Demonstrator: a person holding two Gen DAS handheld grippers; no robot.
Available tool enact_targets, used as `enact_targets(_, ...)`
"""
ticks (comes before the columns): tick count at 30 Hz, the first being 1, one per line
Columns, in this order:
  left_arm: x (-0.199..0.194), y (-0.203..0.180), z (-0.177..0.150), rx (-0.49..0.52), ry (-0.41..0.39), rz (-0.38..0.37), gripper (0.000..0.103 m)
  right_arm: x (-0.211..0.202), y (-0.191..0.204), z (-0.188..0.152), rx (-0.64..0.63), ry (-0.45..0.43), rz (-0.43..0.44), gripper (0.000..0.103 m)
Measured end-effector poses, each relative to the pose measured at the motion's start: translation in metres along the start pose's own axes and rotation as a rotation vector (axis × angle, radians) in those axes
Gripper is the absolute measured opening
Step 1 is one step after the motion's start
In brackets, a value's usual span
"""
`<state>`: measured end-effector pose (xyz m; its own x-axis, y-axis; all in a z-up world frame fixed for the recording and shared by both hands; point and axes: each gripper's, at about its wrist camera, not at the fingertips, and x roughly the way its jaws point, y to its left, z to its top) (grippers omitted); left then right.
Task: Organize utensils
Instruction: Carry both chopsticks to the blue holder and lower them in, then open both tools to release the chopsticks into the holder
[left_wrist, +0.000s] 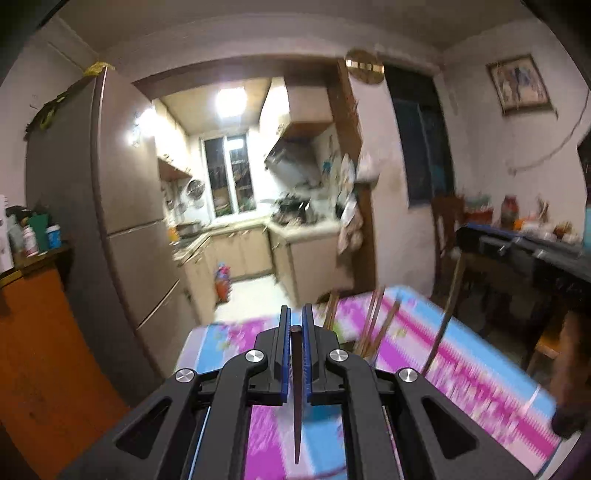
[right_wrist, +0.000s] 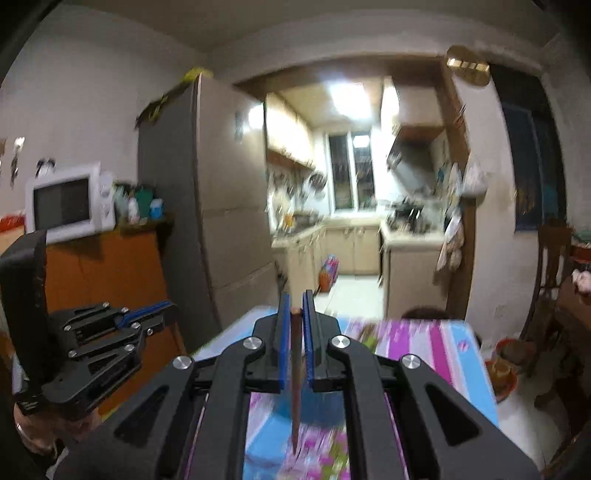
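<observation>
Clamped between the left gripper (left_wrist: 296, 325) blue pads, a dark brown wooden chopstick (left_wrist: 297, 398) hangs over the pink-and-blue floral surface (left_wrist: 461, 369). Likewise, the right gripper (right_wrist: 295, 314) pinches a second brown chopstick (right_wrist: 295, 387) above it.

ahead: upright chopsticks (left_wrist: 373, 325) stand on table (left_wrist: 480, 387) | left: fridge (left_wrist: 122, 221), orange cabinet (left_wrist: 44, 350) close by | right: dark bench (left_wrist: 535, 258) | between: open kitchen floor (left_wrist: 255, 295)

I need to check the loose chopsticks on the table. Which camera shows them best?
The left wrist view: several brown chopsticks show beyond the left gripper, blurred, over the floral tablecloth. The right wrist view shows none clearly, only the chopstick in its own jaws.
</observation>
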<state>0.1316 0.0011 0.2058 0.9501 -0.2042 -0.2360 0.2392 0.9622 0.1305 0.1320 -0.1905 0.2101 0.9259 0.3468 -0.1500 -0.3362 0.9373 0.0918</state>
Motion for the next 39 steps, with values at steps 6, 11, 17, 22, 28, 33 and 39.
enact_targets(6,0.033,0.007,0.061,-0.048,-0.096,-0.041,0.007,0.032,-0.022,0.046,0.047,-0.099,-0.028,0.005)
enact_targets(11,0.079,0.008,0.071,-0.057,-0.116,-0.039,0.007,0.077,-0.039,0.048,0.082,-0.113,-0.058,0.005)
enact_targets(17,0.136,0.019,0.048,-0.099,-0.055,-0.045,0.007,0.127,-0.057,0.018,0.125,-0.05,-0.07,0.005)
enact_targets(22,0.175,0.019,0.012,-0.089,0.064,-0.048,0.007,0.157,-0.065,-0.018,0.163,0.047,-0.066,0.005)
enact_targets(28,0.202,0.016,-0.02,-0.078,0.169,-0.041,0.007,0.179,-0.061,-0.052,0.152,0.154,-0.081,0.015)
enact_targets(33,0.178,0.033,0.0,-0.095,0.092,0.011,0.019,0.147,-0.067,-0.033,0.15,0.069,-0.112,0.034)
enact_targets(39,0.068,0.057,0.024,-0.095,-0.149,0.177,0.075,0.06,-0.077,-0.005,0.099,-0.085,-0.185,0.07)
